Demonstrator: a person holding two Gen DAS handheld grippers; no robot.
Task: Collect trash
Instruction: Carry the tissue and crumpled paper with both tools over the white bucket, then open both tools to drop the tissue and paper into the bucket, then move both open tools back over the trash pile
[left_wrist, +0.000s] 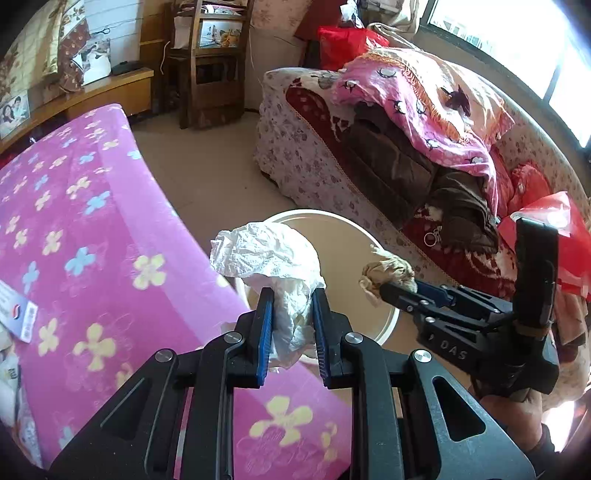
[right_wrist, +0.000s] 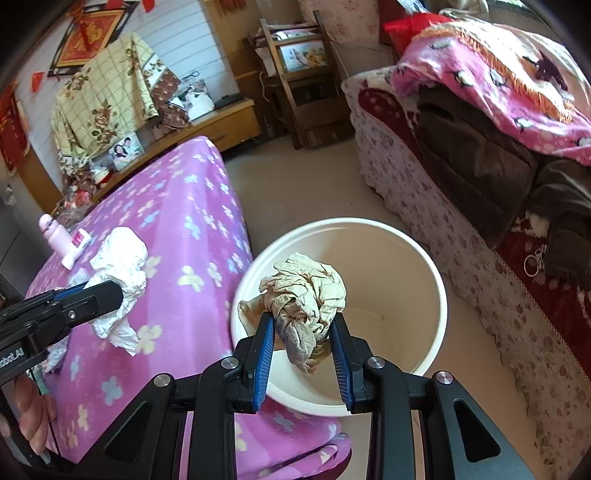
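**Two wads held, one bin below**

I had one gripper in each hand, two in all, and each pinched one piece of trash. My left gripper (left_wrist: 293, 295), at the bottom centre of its own view, had its two blue pads pressed against a crumpled white tissue (left_wrist: 271, 254), which bulged up and to the left above the fingertips. My right gripper (right_wrist: 304, 319) was clamped in the same way on a crumpled beige paper wad (right_wrist: 308, 291), with a loose tail of it hanging between the pads.

One white round bin (right_wrist: 432, 273) stood on the floor, in the middle of the right wrist view, between the pink flowered blanket (right_wrist: 177, 229) on the left and the floral-covered sofa (right_wrist: 424, 206) on the right. The beige wad sat in front of the bin's open mouth in that view; the bin's inside looked bare where I could see it. In the left wrist view the white tissue overlapped the bin's left rim and the blanket's edge, and my right gripper showed at the right with its wad over the bin's right side.

On the blanket at the left of the right wrist view lay one pink bottle (right_wrist: 59, 240). One ring of keys (right_wrist: 533, 262) lay on the sofa at the right edge. One of my hands (right_wrist: 29, 413) showed at the lower left.
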